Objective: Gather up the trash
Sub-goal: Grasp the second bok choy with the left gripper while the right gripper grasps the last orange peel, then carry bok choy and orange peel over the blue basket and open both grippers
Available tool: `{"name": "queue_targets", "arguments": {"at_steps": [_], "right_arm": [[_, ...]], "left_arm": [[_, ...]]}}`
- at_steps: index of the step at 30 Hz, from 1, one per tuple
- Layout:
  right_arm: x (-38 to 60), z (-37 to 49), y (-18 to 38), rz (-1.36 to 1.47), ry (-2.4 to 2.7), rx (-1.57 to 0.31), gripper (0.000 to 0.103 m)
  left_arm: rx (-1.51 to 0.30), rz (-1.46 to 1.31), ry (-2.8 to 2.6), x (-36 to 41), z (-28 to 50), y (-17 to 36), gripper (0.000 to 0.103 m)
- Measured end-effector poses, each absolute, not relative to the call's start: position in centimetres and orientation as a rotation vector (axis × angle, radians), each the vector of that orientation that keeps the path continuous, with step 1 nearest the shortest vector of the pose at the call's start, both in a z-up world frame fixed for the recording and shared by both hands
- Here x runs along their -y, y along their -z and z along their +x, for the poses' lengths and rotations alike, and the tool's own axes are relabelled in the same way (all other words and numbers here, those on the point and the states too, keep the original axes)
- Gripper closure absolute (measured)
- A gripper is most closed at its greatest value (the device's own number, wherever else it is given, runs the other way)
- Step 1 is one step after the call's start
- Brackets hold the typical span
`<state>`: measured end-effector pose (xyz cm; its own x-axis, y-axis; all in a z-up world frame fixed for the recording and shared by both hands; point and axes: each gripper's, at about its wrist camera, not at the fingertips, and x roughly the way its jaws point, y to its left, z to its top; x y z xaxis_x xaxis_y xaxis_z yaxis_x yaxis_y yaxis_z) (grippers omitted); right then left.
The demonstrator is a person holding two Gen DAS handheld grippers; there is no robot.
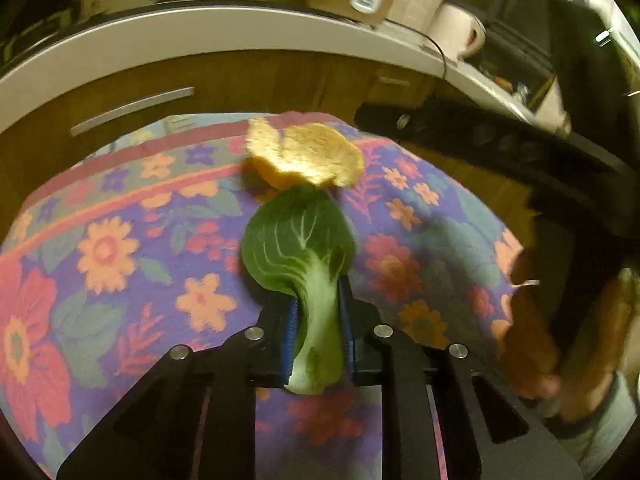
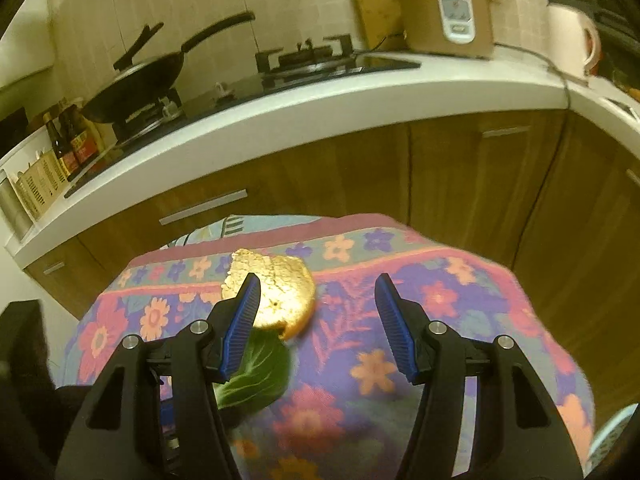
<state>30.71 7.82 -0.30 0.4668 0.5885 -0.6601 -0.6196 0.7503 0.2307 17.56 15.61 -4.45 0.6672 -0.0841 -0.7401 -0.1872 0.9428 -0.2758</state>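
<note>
My left gripper (image 1: pixel 318 300) is shut on the white stalk of a green vegetable leaf (image 1: pixel 300 240), held over the floral tablecloth (image 1: pixel 120 248). An orange peel (image 1: pixel 308 156) lies on the cloth just beyond the leaf's tip. In the right wrist view my right gripper (image 2: pixel 318 280) is open and empty above the cloth. The orange peel (image 2: pixel 280 292) sits by its left finger, and the leaf (image 2: pixel 256 372) shows below that finger, partly hidden by it. The right gripper's body and the hand holding it show at the right of the left wrist view (image 1: pixel 532 320).
A white kitchen counter (image 2: pixel 320 100) with wooden cabinets (image 2: pixel 480 184) curves behind the table. On it stand a wok (image 2: pixel 136 84) on the stove, sauce bottles (image 2: pixel 68 144), a rice cooker (image 2: pixel 448 16) and a white kettle (image 2: pixel 572 40).
</note>
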Motion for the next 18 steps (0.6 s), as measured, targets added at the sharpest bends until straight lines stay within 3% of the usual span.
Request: {"name": "queue_targets", "arguments": {"at_steps": [9, 11, 14, 18], "right_arm": [[-11.4, 32.1, 2.9, -0.121, -0.715, -0.885, 0.051], [-12.2, 32.1, 3.8, -0.163, -0.726, -0.941, 0.079], [-12.2, 31.6, 3.6, -0.181, -0.719, -0.919, 0.092], [-10.8, 31.1, 3.3, -0.153, -0.711, -0.91, 0.099]], "left_arm": [[-0.728, -0.414, -0.121, -18.6, 14.9, 3.1, 0.087], [-0.73, -0.421, -0.118, -18.7, 14.9, 3.3, 0.087], [-0.739, -0.41, -0.125, -18.2, 15.1, 3.6, 0.087], [-0.73, -0.405, -0.121, -17.9, 14.8, 3.1, 0.087]]}}
